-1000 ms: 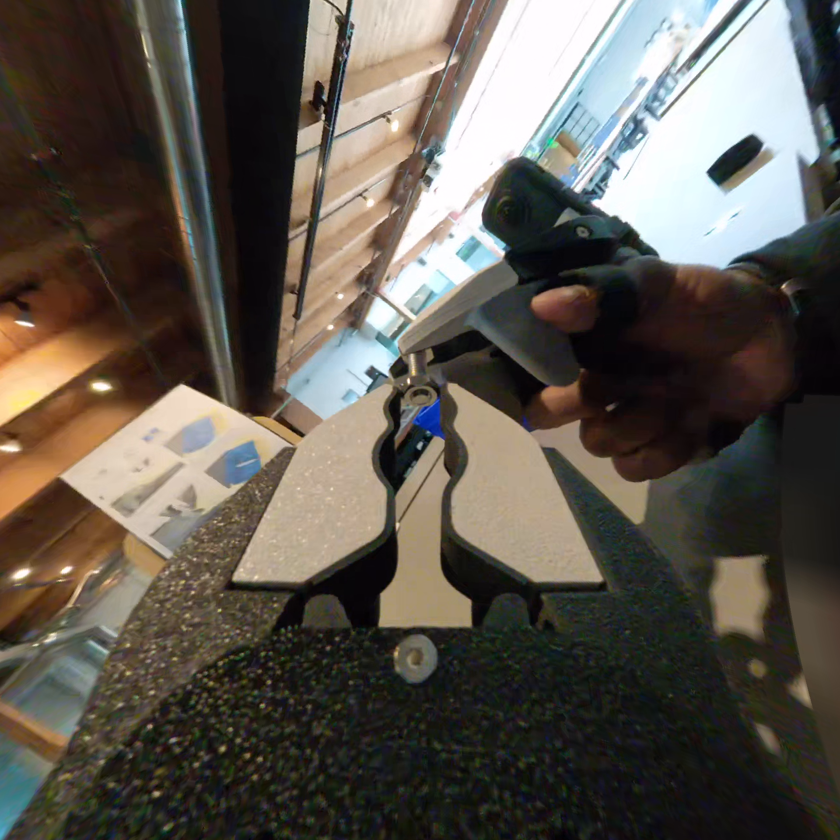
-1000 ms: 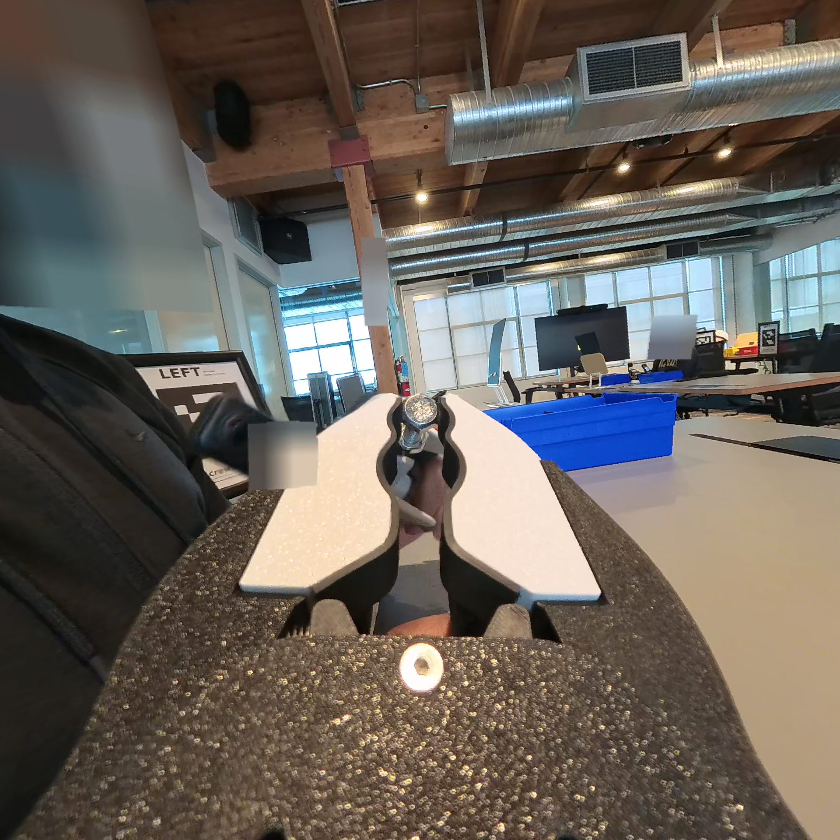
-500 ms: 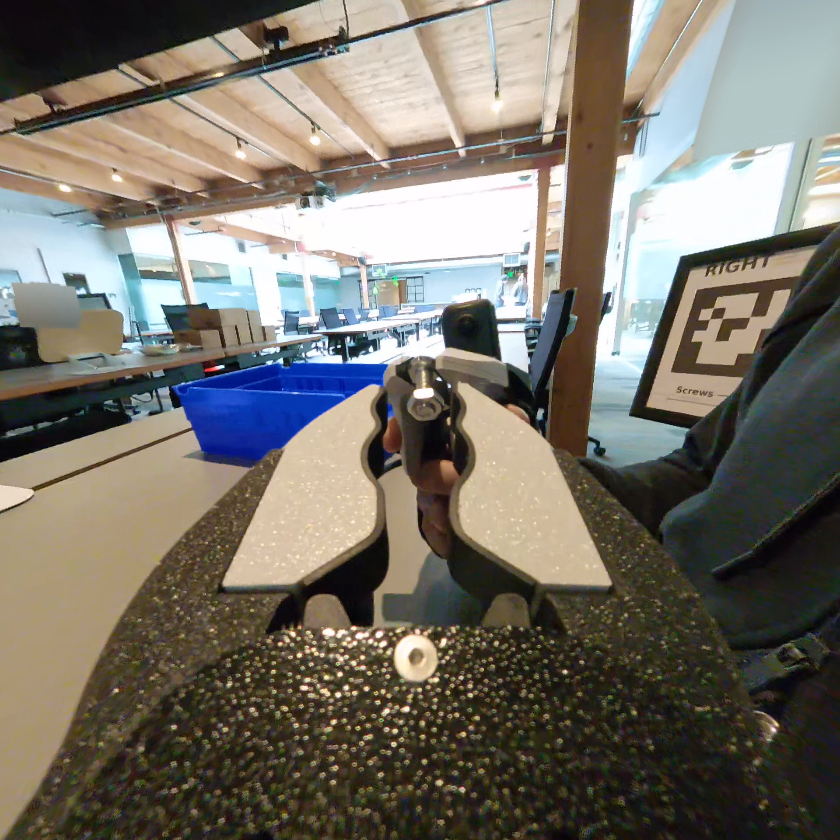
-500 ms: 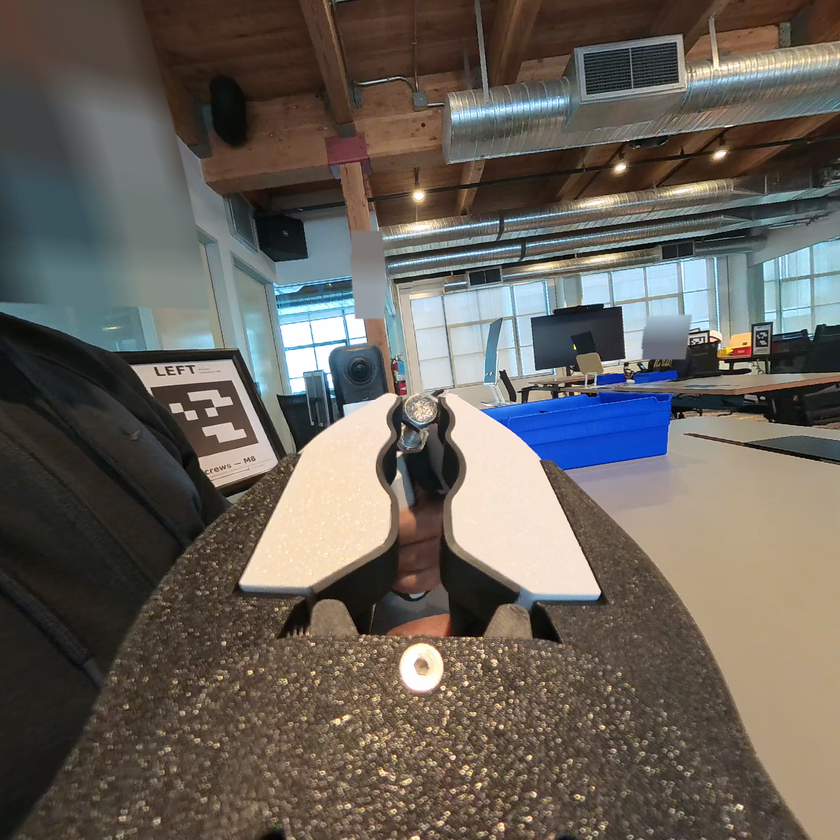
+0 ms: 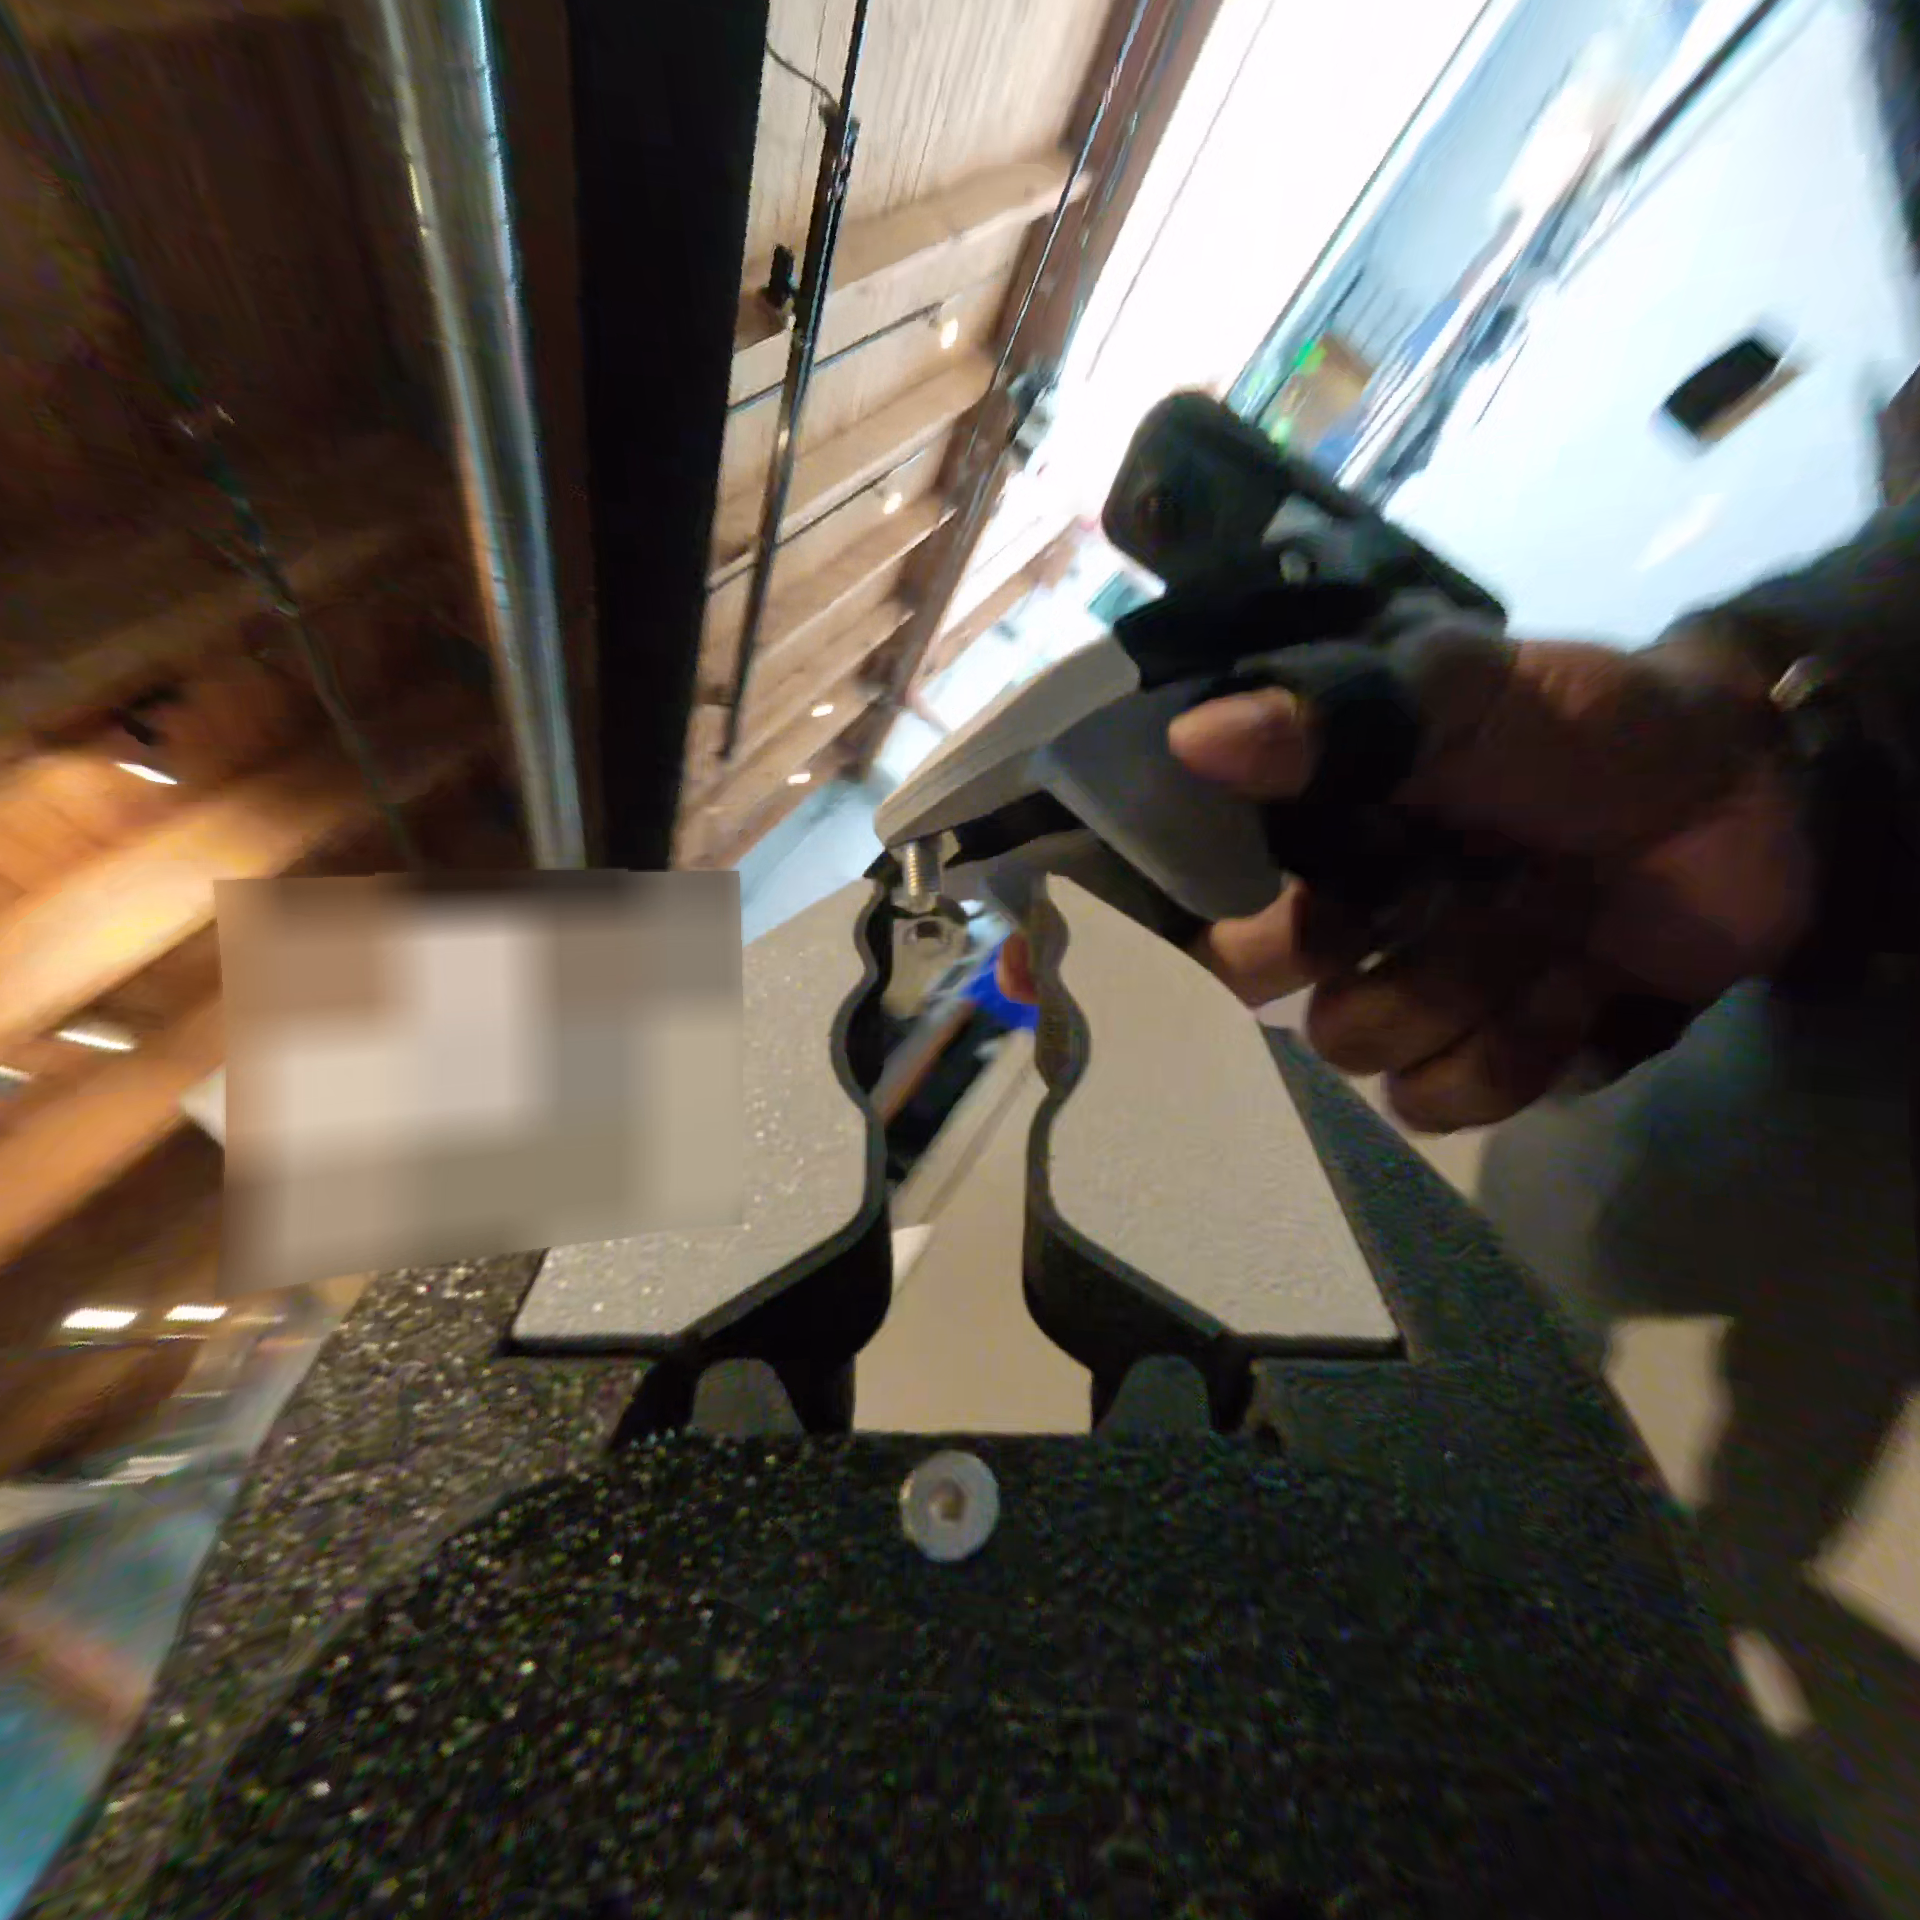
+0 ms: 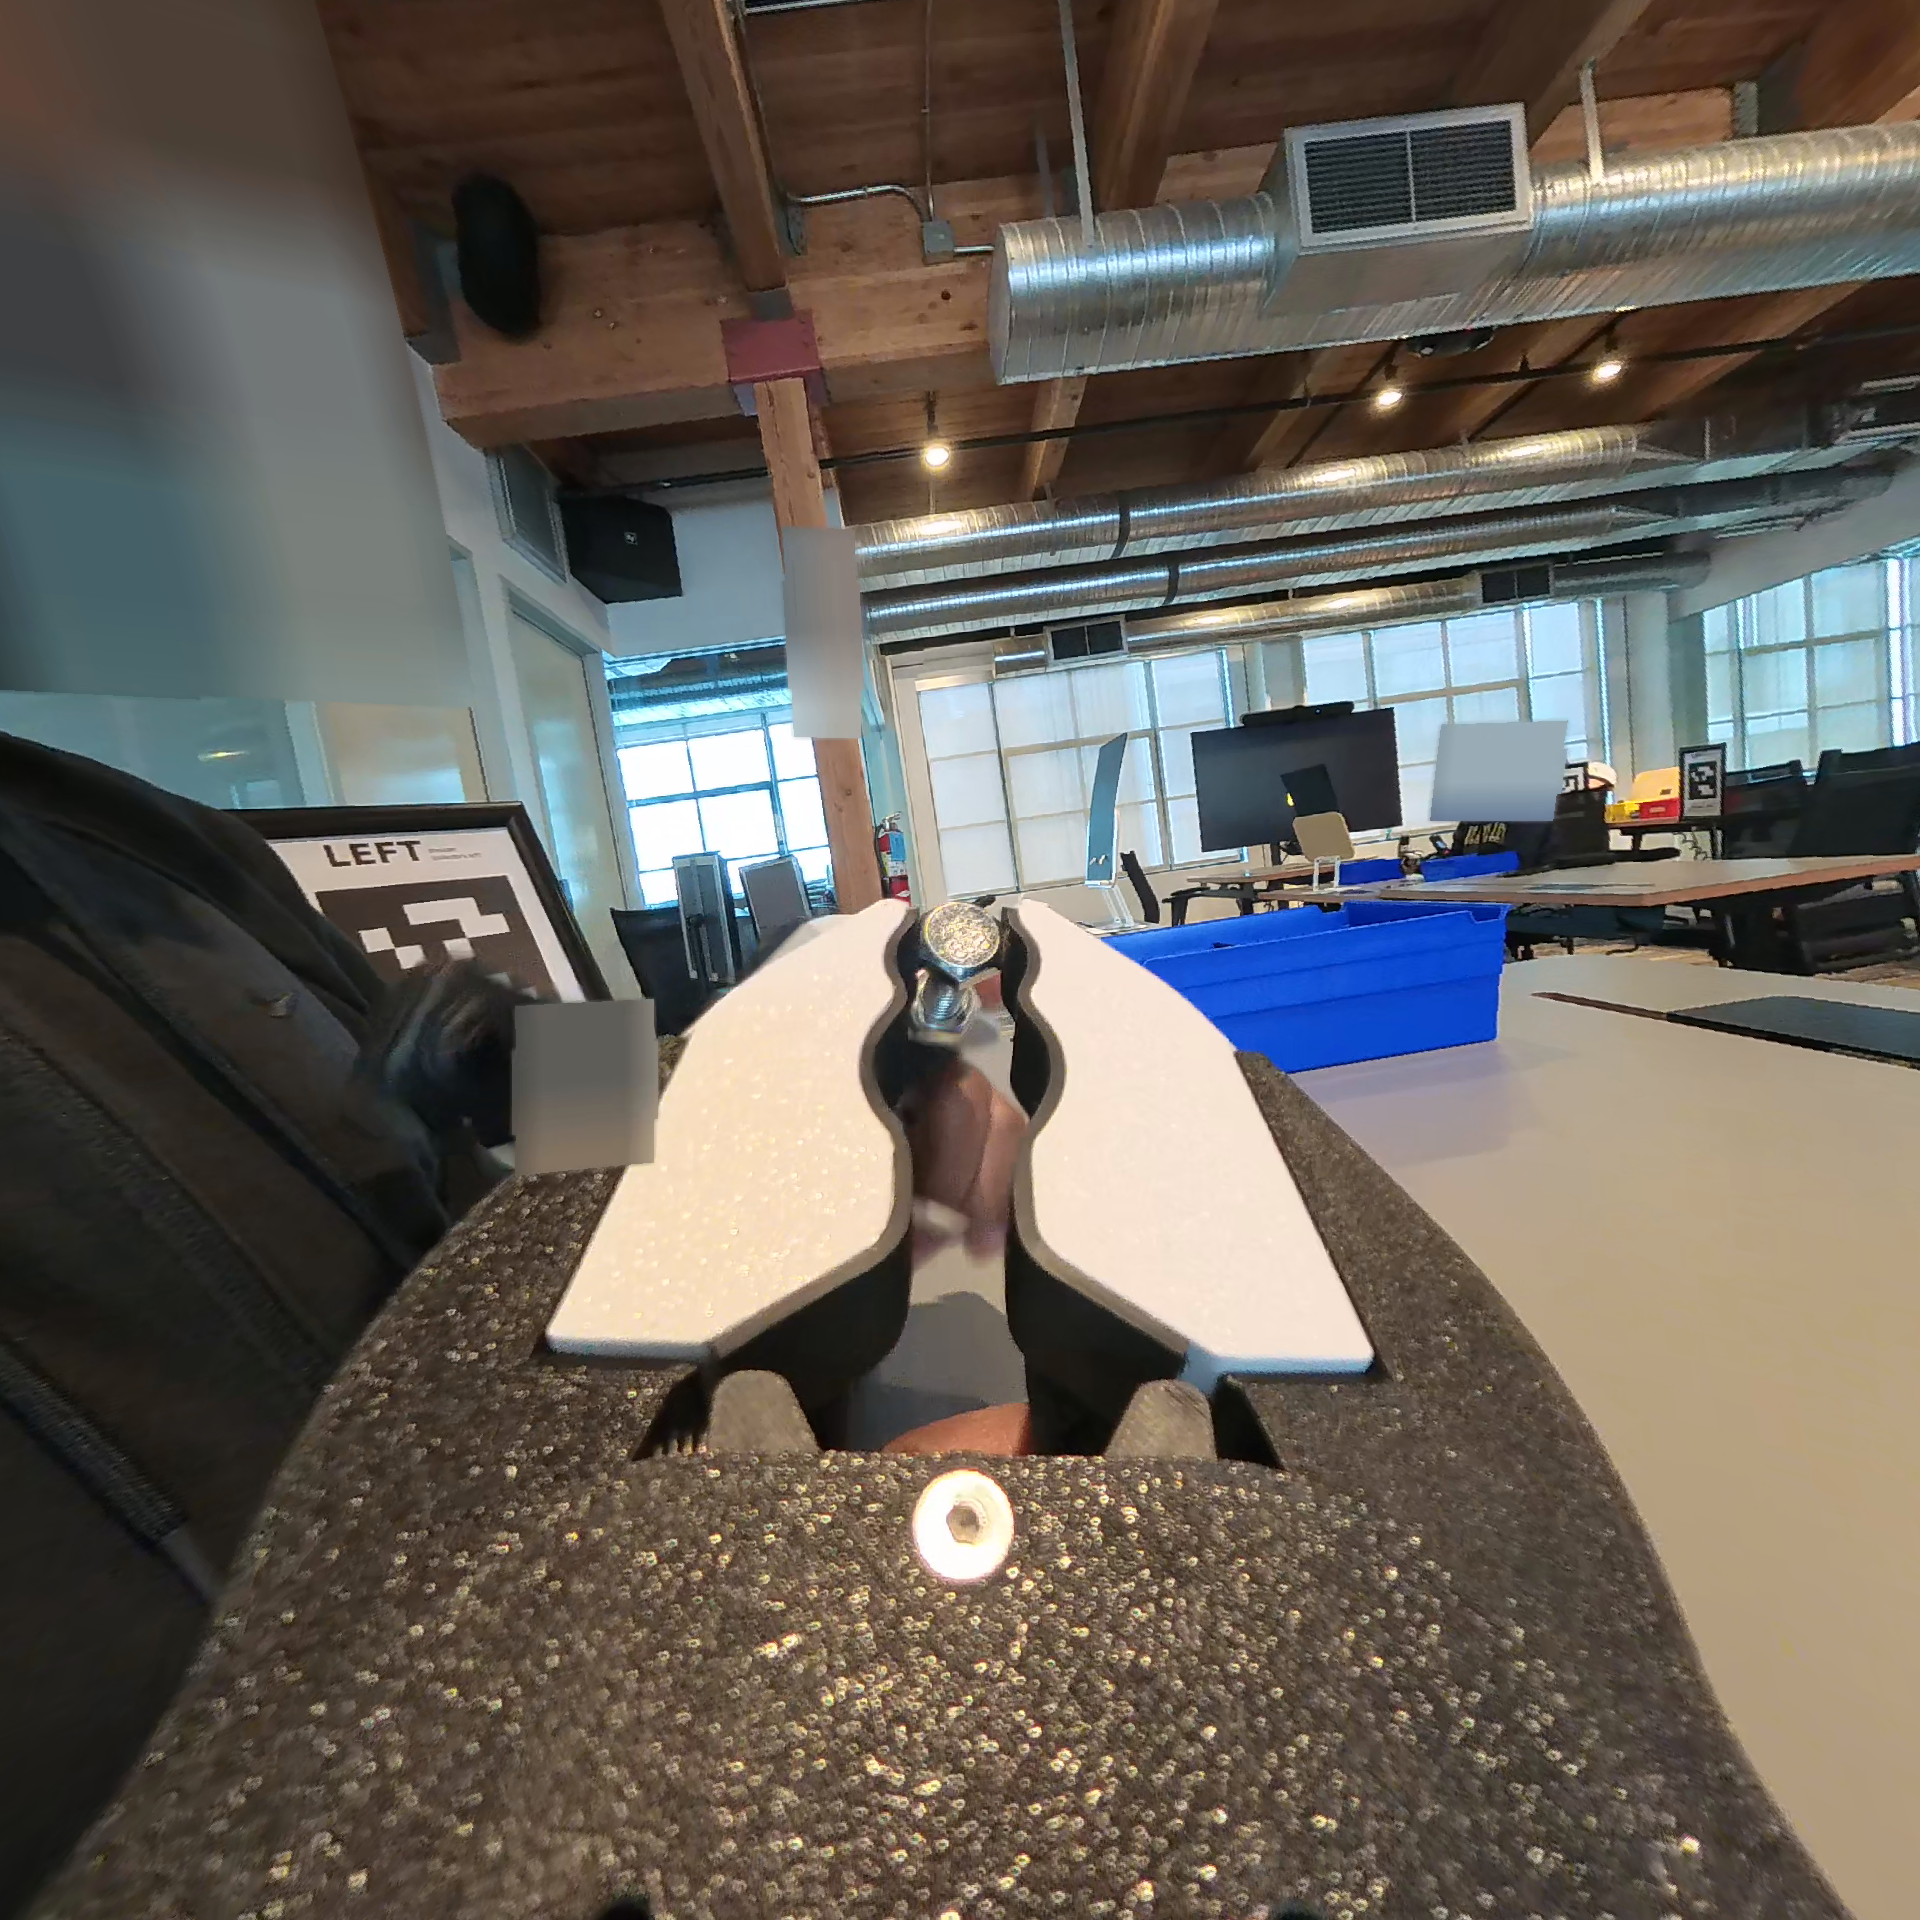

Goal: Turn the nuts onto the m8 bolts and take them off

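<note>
Jaws of the right gripper [image 6: 961,961] are pinched on the bolt [image 6: 954,961], its hex head caught between the tips and its threaded shank pointing back toward the camera, above a grey table [image 6: 1662,1195]. Left gripper [image 5: 961,920] jaws stand narrowly apart, the nut [image 5: 928,940] lying against the left finger [image 5: 800,1081]; whether both fingers press it cannot be told. In the blurred left view the bolt's shank end sits just above the nut. A blue bin [image 6: 1340,982] stands beyond.

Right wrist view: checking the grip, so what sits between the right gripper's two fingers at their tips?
In the right wrist view, the bolt sits clamped by its head between the right gripper fingers, threaded shank pointing down.
</note>
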Demonstrator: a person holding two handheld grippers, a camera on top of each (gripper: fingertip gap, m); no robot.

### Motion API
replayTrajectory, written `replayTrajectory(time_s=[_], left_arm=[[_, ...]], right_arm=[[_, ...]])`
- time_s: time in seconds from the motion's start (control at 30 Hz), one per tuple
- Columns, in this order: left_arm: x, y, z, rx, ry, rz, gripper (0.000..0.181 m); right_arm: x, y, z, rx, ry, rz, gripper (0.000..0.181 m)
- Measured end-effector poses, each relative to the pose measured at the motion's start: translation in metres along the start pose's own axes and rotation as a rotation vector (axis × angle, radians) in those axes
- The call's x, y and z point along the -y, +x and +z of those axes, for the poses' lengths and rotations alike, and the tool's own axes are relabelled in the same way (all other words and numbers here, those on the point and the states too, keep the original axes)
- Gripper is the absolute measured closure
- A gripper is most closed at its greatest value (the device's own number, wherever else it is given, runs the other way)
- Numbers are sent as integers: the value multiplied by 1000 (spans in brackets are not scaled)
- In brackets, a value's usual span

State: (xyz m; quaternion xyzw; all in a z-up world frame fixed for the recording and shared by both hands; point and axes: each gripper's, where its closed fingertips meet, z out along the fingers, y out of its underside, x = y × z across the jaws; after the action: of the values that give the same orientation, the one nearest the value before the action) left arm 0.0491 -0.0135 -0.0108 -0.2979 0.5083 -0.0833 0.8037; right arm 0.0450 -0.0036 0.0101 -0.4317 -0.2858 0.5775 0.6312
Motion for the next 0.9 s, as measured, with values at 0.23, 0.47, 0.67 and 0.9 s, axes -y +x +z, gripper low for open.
replayTrajectory(time_s=[0.23, 0.47, 0.67, 0.9], left_arm=[[1, -6, 0, -156, 112, -688, 146], [-5, -11, 0, -175, 142, -910, 149], [-6, -23, -5, -37, 229, -883, 152], [-5, -28, -11, -3, 278, -885, 154]], right_arm=[[0, 0, 0, -3, 2, -1, 167], [0, 0, 0, -5, 3, -7, 167], [-1, -2, 0, -4, -5, -34, 167], [3, 1, 4, -27, 33, -23, 167]])
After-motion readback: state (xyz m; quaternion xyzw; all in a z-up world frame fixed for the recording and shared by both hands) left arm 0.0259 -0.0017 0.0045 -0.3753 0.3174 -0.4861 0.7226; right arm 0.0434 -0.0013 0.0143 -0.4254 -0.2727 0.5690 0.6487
